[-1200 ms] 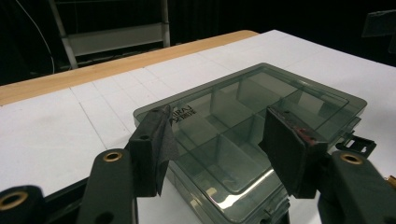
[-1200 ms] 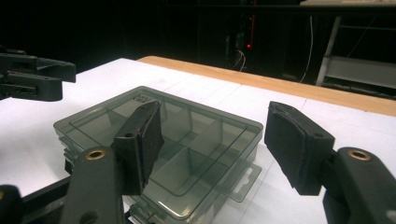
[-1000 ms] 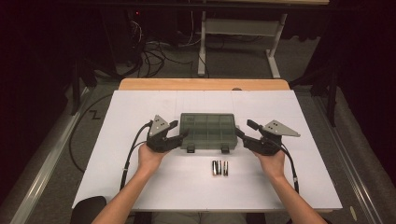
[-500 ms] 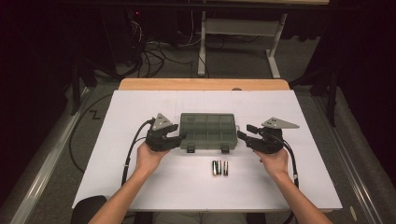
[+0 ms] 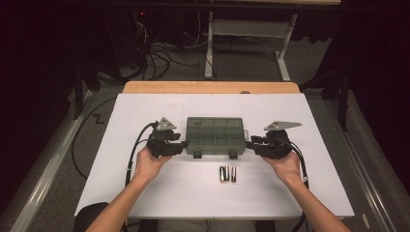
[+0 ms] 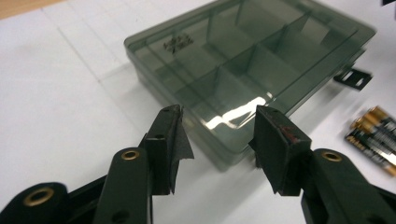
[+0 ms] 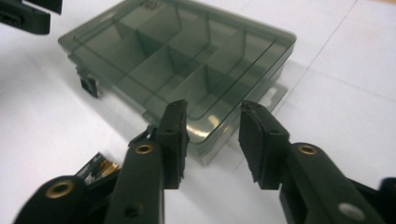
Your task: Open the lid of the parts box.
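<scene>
Box (image 6: 243,60) lid's embossed wording is too faint.

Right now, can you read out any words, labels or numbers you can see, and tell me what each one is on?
Box lid: raised lettering near one corner, too blurred to read.
Batteries: gold and black printed wrappers, print too small to read.
Grippers, white table cover: no text that I can make out.

Both forearms reached forward from the near edge, one on each side. The left gripper (image 5: 183,145) and the right gripper (image 5: 250,143) pointed inward toward each other (almost level), and their jaws had just been closing, with gaps remaining.
</scene>
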`<action>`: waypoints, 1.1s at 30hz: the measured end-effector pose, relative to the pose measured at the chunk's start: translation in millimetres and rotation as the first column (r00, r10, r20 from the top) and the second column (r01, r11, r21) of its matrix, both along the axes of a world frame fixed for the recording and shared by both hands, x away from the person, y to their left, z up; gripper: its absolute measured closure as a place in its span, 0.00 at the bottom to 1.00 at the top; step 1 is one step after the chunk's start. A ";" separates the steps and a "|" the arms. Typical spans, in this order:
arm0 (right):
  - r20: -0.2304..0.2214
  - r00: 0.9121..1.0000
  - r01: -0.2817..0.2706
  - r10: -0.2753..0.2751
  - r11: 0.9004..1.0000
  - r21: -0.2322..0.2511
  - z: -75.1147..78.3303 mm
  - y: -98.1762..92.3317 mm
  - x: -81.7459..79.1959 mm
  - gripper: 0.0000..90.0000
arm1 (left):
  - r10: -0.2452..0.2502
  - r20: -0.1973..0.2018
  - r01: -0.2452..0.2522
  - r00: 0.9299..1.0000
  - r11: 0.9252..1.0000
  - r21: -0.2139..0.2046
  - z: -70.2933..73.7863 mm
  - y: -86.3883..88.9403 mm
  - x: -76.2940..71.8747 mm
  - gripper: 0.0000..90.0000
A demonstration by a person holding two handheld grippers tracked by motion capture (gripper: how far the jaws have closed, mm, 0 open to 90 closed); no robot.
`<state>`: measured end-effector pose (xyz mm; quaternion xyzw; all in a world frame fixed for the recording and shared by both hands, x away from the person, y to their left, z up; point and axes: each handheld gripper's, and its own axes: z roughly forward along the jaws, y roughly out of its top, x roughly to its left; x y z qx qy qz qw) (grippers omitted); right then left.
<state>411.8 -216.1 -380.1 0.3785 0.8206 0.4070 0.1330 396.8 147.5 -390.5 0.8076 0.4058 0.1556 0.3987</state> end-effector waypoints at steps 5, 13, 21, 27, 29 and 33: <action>-0.033 0.999 -0.037 0.035 0.997 -0.073 0.3 3.6 1.4 0.82 | -0.022 -0.041 0.023 0.999 1.000 0.011 1.9 4.2 -0.3 0.59; -0.050 0.998 -0.054 0.045 0.981 -0.186 5.4 7.6 2.5 0.95 | -0.045 -0.110 0.056 0.993 0.994 0.099 4.6 0.7 1.6 0.69; -0.101 0.993 -0.092 0.067 0.957 -0.275 5.7 12.7 6.0 1.00 | -0.057 -0.147 0.084 0.987 0.980 0.182 6.8 -9.1 3.1 0.76; -0.155 0.985 -0.116 0.070 0.943 -0.311 0.0 16.4 8.5 1.00 | -0.051 -0.187 0.091 0.981 0.973 0.211 3.2 -10.5 5.0 0.82; -0.169 0.983 -0.126 0.075 0.940 -0.316 -1.8 16.7 9.6 1.00 | -0.045 -0.199 0.091 0.979 0.970 0.225 1.6 -10.7 5.6 0.83; -0.191 0.979 -0.136 0.075 0.936 -0.325 -3.9 19.1 9.6 1.00 | -0.041 -0.211 0.091 0.977 0.969 0.231 -0.6 -11.9 7.7 0.84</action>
